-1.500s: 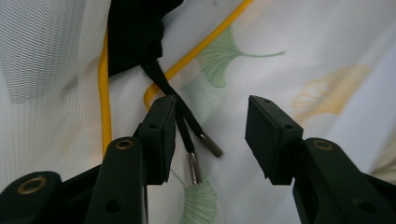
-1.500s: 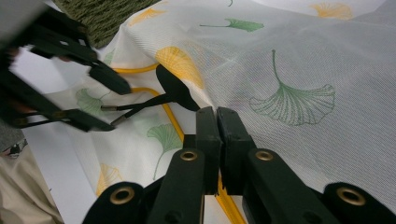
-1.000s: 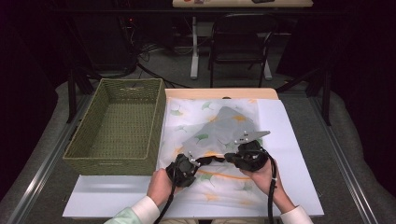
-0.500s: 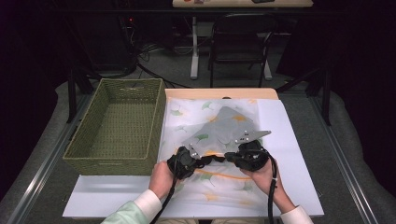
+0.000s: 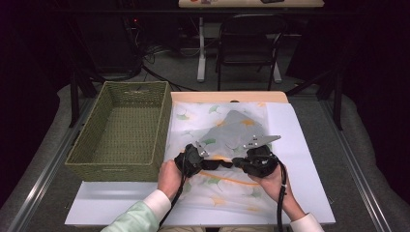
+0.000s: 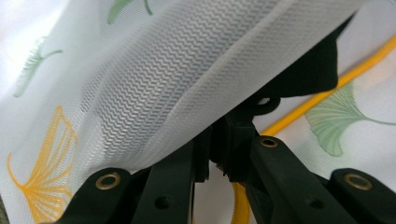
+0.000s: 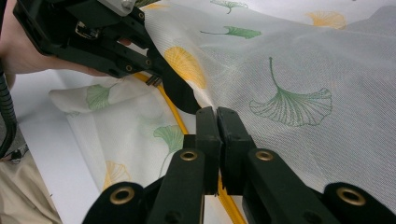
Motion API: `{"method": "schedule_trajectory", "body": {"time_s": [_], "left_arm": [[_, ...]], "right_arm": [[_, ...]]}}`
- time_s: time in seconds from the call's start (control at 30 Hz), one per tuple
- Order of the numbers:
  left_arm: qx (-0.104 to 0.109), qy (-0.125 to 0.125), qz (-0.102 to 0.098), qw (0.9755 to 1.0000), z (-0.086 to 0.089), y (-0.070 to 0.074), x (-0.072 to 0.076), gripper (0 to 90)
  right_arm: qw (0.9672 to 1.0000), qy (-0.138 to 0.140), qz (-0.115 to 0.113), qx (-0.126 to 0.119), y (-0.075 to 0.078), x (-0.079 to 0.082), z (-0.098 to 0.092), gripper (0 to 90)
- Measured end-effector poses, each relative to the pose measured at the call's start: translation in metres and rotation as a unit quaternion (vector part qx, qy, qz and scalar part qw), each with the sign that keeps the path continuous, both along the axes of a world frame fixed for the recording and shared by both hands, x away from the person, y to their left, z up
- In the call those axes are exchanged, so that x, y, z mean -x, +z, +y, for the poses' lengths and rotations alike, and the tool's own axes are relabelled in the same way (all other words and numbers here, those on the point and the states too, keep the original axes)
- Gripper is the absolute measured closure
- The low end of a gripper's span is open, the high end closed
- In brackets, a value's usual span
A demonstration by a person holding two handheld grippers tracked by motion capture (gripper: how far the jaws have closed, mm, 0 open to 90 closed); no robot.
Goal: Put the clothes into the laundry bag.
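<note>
Nearest the person's edge of the bench (image 5: pixel 309 212), a sheer cloth (image 5: pixel 227 186) printed with green and yellow ginkgo leaves lies spread over a white board, with an orange-yellow trim line (image 7: pixel 173 114) across it. Both grippers sit on the cloth's near half. The left gripper (image 5: pixel 192 158) has just been closing; its fingers (image 6: pixel 233 144) are pressed together on a lifted fold of the mesh, seen close in the left gripper view. The right gripper (image 5: pixel 251 162), just right of it, has its fingers (image 7: pixel 218 135) clamped on the same fold beside the trim.

What could go wrong, as I judge it: the mesh is thin and slippery, so a pull from one hand alone could drag the fold out of the other's pinch, or skew it so the edges no longer meet. The cables trailing toward the person could also snag the loose near hem.

Beyond the grippers, the cloth's far half lies partly doubled over and darker. Left of the cloth a woven basket (image 5: pixel 121 133) stands against its edge, limiting sideways sweeps; right of the cloth the white board is bare and offers room.
</note>
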State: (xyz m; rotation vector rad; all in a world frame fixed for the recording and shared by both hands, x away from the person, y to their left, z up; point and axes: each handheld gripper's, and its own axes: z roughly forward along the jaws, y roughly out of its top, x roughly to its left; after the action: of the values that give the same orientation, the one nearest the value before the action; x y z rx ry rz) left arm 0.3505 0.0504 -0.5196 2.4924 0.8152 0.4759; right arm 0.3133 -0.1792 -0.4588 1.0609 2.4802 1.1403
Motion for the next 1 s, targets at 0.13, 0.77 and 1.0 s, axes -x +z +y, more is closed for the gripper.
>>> {"method": "schedule_trajectory", "body": {"time_s": [0.13,0.77,1.0], "left_arm": [[0.003,0.004,-0.011,0.9999,0.0,0.0,-0.001,83.5],[-0.031,-0.014,0.026,0.9991,0.008,-0.003,-0.004,80.9],[-0.016,-0.012,0.051,0.9985,0.02,0.0,0.003,59.7]], "right_arm": [[1.0,0.002,0.001,-0.001,0.0,0.0,0.001,87.9],[1.0,0.0,0.001,-0.002,0.001,0.0,-0.001,87.9],[1.0,0.003,0.005,0.0,-0.001,0.0,0.0,87.9]]}}
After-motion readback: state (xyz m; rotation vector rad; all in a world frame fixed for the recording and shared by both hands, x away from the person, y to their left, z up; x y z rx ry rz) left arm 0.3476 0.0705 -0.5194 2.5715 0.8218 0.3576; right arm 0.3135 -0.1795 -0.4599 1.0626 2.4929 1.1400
